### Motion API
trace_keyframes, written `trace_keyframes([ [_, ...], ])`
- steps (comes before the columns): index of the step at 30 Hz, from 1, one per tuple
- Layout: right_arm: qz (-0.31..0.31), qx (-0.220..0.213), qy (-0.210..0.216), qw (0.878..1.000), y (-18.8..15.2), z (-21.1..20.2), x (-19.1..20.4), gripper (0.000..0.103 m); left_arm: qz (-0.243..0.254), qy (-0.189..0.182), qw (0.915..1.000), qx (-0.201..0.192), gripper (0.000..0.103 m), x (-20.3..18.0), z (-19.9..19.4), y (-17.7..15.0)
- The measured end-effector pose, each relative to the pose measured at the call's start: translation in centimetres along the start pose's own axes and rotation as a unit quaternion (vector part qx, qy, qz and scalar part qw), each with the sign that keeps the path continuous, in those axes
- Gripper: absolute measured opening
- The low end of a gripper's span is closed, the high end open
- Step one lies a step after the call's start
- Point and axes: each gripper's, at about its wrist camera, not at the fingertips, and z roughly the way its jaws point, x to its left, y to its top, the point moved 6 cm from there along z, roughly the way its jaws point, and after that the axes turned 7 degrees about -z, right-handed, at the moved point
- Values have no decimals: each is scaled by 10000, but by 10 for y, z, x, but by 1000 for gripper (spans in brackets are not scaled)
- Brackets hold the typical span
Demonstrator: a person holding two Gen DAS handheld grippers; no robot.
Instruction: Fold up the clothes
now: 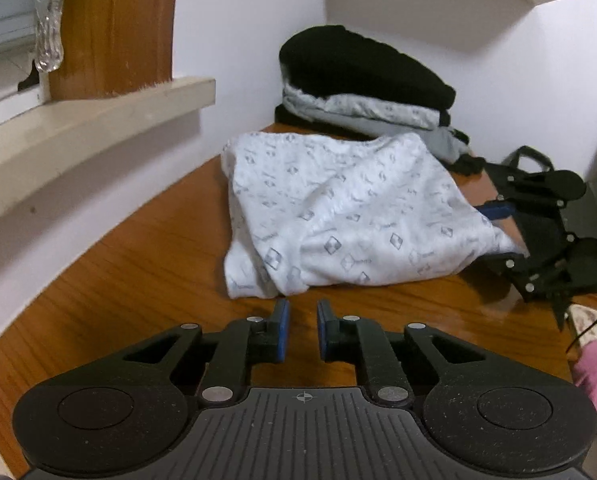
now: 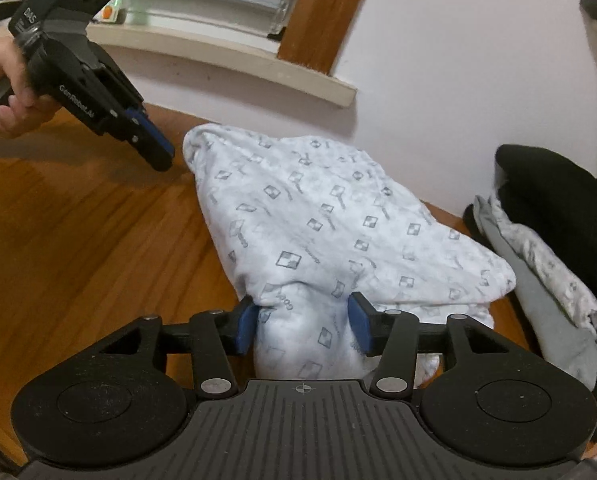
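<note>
Because the white patterned garment [image 2: 338, 240] lies bunched in a rough, partly doubled-over heap on the wooden table [image 1: 138, 264], not yet flat and squared like the stack of folded clothes [image 1: 362, 92] just behind it against the wall, it reads as the piece being worked on, though whether it is being gathered for a fold or set down after one cannot be settled from this moment. Near the garment's right-hand edge, the right gripper [image 2: 302, 328] has a thick bunch of the cloth between its blue pads [image 2: 245, 328]; the jaws stand fairly wide, with the fabric filling the gap and touching both pads, so it looks to be grasping that fold, loosely or firmly I cannot tell. That hold probably keeps this end lifted or anchored so the rest can be laid over. On the opposite side of the garment, the left gripper [image 1: 302, 332] points at its near edge but stays just short of it, touching nothing; its jaws are parted only narrowly and hold nothing. A hand [image 2: 14, 92] grips its handle, and its position suggests readiness to pinch the garment's free edge. Beyond the garment, to its left, runs a window sill [image 1: 98, 116].
</note>
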Motion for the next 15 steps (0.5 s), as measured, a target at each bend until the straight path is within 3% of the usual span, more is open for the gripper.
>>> trace_keyframes([
  [1,20,-12,19,10000,0,2,-2,44,-38,104,9999,-6,14,-1,4,0],
  [3,59,-36,56,10000,1,5,-5,22,-149,413,9990,-83,14,0,14,4],
  [9,843,-502,-74,9951,12,-8,-26,17,-360,636,9960,-508,14,-1,26,21],
  [11,928,-593,-121,9938,13,-10,-30,16,-289,742,9956,-501,26,-1,30,24],
  [15,1042,-771,-244,9913,20,-17,-35,15,-110,862,9943,-616,26,-6,33,29],
])
